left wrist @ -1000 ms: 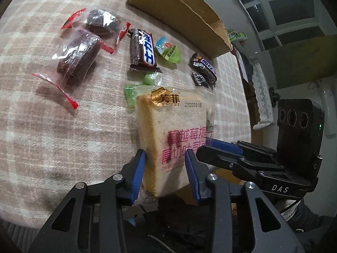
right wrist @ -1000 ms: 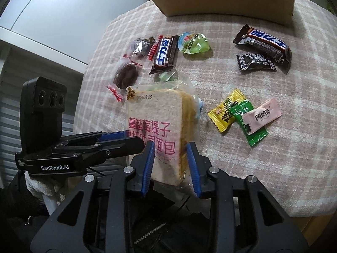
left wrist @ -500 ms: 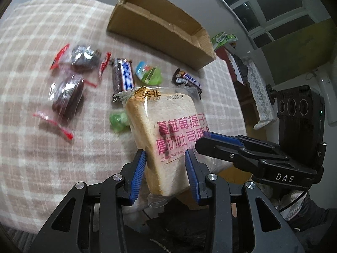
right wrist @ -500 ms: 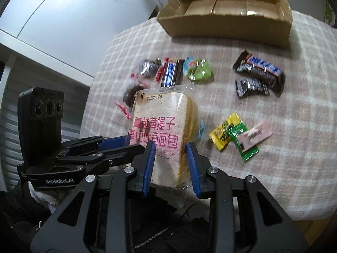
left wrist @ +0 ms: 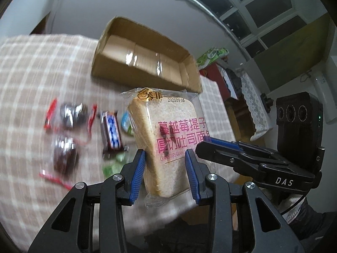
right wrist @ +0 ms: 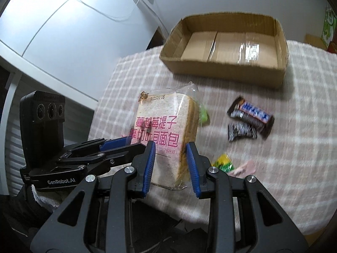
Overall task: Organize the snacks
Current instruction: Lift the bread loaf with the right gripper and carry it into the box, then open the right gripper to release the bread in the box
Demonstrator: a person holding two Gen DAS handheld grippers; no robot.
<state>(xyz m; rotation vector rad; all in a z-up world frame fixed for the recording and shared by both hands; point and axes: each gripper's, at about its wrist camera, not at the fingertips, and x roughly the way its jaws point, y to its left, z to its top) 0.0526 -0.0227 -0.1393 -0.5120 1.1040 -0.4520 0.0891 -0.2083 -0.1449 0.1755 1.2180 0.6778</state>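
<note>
- Both pairs of tongs grip one bagged slice of cranberry toast bread (left wrist: 174, 145) and hold it upright in the air above the near edge of the worktop (right wrist: 305, 126), clear of the checked cloth.
- The left tongs (left wrist: 165, 172) are clamped across the lower part of the slice; the right tongs (right wrist: 170, 165) are clamped on the same packet from the other side, blue pads against the wrapper.
- The open cardboard box (right wrist: 227, 42) sits at the far edge of the worktop with nothing visible inside, and is the likely destination.
- To do the carry well, both grippers probably need to travel together and keep the grip light: the bread is soft and would crush, and the loose film could slip.
- Lifting high enough to pass the box's near wall before lowering looks advisable.
- Between the bread and the box lie a chocolate bar (right wrist: 252, 116) beside a small dark sachet (right wrist: 242, 131), a second bar (left wrist: 111, 130) towards the left edge, and two clear-wrapped dark cakes (left wrist: 64, 154) with red ends.
- Yellow-green packets (right wrist: 223, 163) lie near the front edge; everything lies flat, so little blocks a raised path.
</note>
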